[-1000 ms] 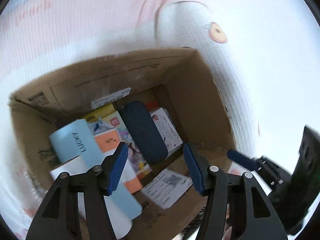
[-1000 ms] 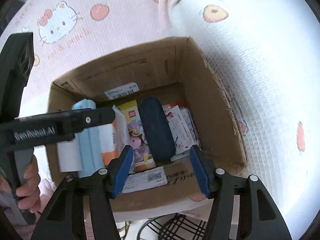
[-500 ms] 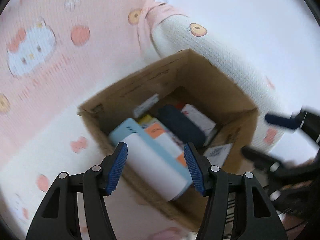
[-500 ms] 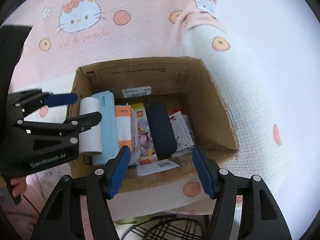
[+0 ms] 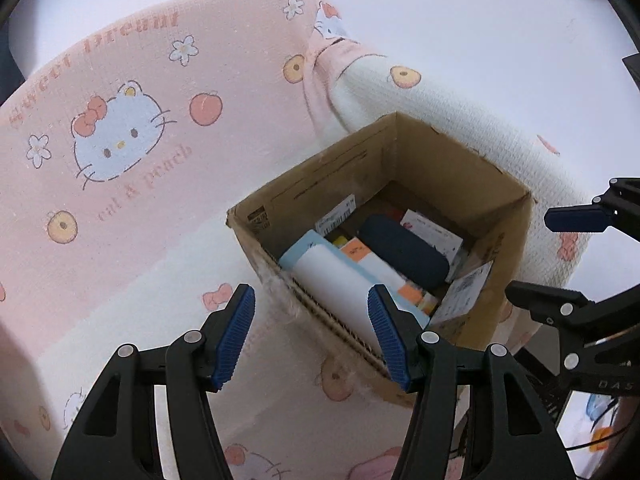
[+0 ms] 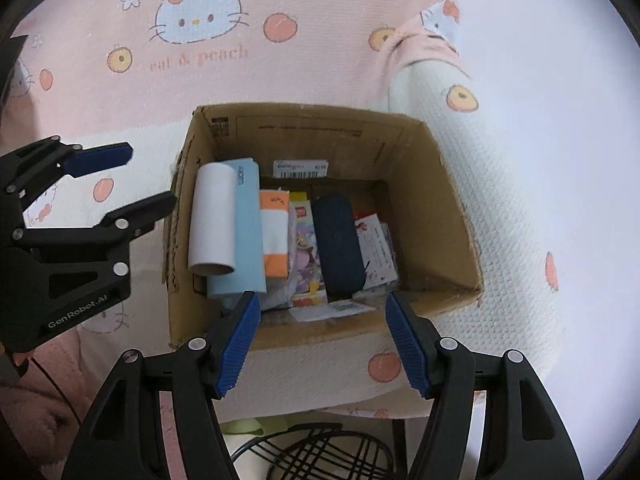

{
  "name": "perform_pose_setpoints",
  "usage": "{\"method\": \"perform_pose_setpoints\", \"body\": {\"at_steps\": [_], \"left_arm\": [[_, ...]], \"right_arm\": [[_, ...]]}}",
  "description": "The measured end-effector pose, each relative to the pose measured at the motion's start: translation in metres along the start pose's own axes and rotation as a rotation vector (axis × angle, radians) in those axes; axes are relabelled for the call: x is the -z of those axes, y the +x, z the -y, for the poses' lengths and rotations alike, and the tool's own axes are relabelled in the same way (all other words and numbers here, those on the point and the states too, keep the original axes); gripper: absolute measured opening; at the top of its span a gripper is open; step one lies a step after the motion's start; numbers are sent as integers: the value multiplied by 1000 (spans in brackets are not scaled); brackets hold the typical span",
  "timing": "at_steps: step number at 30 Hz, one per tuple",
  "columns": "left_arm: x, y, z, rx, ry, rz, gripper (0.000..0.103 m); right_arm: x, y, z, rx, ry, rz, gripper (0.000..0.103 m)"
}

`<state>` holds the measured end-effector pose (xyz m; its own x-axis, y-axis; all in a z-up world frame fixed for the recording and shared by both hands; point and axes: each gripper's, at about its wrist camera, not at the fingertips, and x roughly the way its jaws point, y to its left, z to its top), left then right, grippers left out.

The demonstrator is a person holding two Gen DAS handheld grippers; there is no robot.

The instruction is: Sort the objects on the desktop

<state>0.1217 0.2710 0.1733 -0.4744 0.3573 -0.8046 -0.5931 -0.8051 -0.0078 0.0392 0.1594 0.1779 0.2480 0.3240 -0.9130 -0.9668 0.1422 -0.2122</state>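
- Cardboard box [image 6: 320,332] is where the sorted desk things sit; it rests on the pink-and-cream cartoon blanket [image 6: 200,80], open top up, so I can drop things in from above.
- Inside, the items lie side by side in a row rather than heaped: a white roll [image 6: 212,220] against the left wall, a pale blue booklet [image 6: 248,236] beside it, an orange-and-white pack [image 6: 274,236], a colourful card pack [image 6: 304,252], a dark navy case [image 6: 338,244] and printed leaflets [image 6: 376,248] toward the right. I judge this lining-up keeps each one visible and leaves the right part of the floor free.
- My right gripper [image 6: 322,340] hangs over the near wall of the box, jaws spread wide, nothing between the pads. Its jaws have just been opening a little further, and the frames show no object in them.
- My left gripper [image 5: 310,336] is spread wide too and carries nothing; it sits off the box's left corner, over the blanket, so it does not block the right one's view into the box.
- Both claws point steeply down at the box, which suits checking the contents.
- With both claws free and nothing loose on the visible blanket, I judge the sorting is at or near its end.
- Below the blanket edge a black wire rack [image 6: 320,452] shows; anything dropped short of the near wall could fall there.
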Motion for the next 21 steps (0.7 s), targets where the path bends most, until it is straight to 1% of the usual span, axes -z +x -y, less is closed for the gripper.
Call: {"method": "perform_pose_setpoints", "body": {"at_steps": [2, 4, 8, 11, 15, 21], "left_arm": [[3, 2, 1, 28, -9, -22, 63], [7, 4, 3, 38, -11, -38, 63], [17, 11, 15, 22, 17, -69, 63], [22, 14, 27, 26, 64, -85, 63], [23, 9, 38, 8, 121, -48, 63], [21, -2, 40, -7, 137, 4, 63]], "right_arm": [[3, 1, 1, 5, 12, -3, 63], [6, -1, 1, 7, 12, -1, 63], [8, -2, 2, 6, 12, 2, 63], [9, -1, 4, 6, 18, 0, 64], [11, 3, 4, 14, 19, -10, 64], [13, 3, 4, 9, 20, -12, 64]]}}
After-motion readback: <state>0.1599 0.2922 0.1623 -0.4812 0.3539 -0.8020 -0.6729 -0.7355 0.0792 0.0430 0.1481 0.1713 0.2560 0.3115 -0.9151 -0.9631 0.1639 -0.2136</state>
